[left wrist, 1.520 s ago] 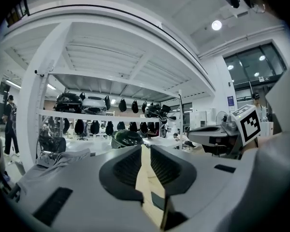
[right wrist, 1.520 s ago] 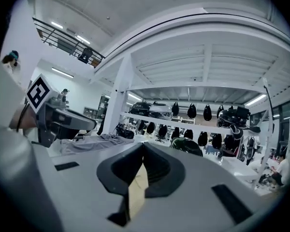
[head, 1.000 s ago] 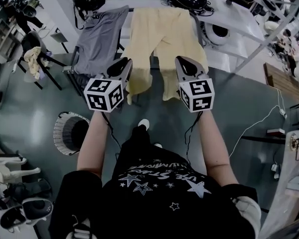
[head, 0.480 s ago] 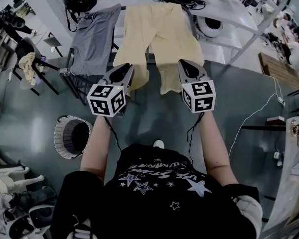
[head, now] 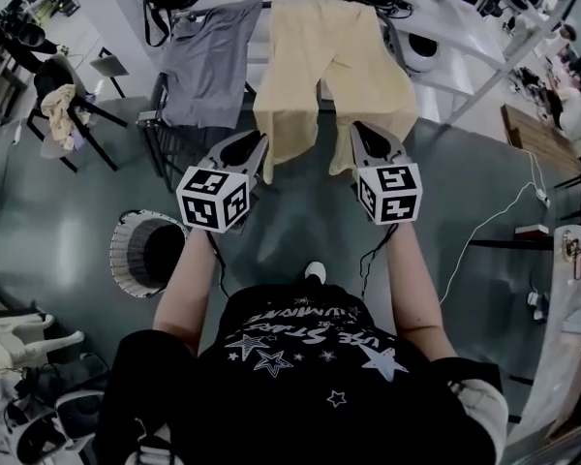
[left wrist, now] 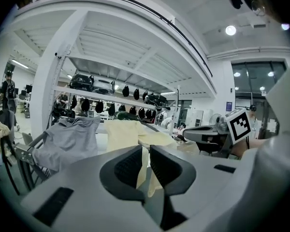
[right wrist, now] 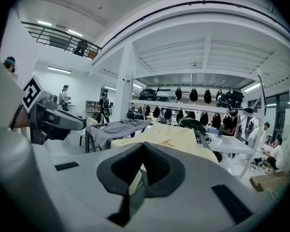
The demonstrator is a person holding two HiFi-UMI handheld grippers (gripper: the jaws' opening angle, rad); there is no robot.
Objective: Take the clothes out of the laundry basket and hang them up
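Both claws lower in head view than a sec ago, shoe (head: 315, 271) tucked back nearer the body; trousers & shirt hung as before, basket same spot.

Near: left claw (head: 258, 141) w/ narrow gap between jaws, nothing in it. Right claw (head: 362, 130) closed, tips together, empty. In left gripper view, left claw (left wrist: 146, 151) showing only far yellow cloth thru the gap; in right gripper view, right claw (right wrist: 144, 146) pinched shut.

Open grey floor (head: 68, 221) between the body and the rack, free on both sides. Laundry basket (head: 126, 250) on floor down-left of left claw, apart from it. White cable (head: 484, 250) trailing over floor at right.

Ahead: yellow trousers (head: 329, 66) draped over drying rack (head: 160, 129), leg hems hanging just beside the claw tips in head view, not touched. Grey shirt (head: 213, 56) left of trousers on same rack. Chair w/ cloth (head: 63, 114) far left. White counter (head: 445, 27) behind rack.
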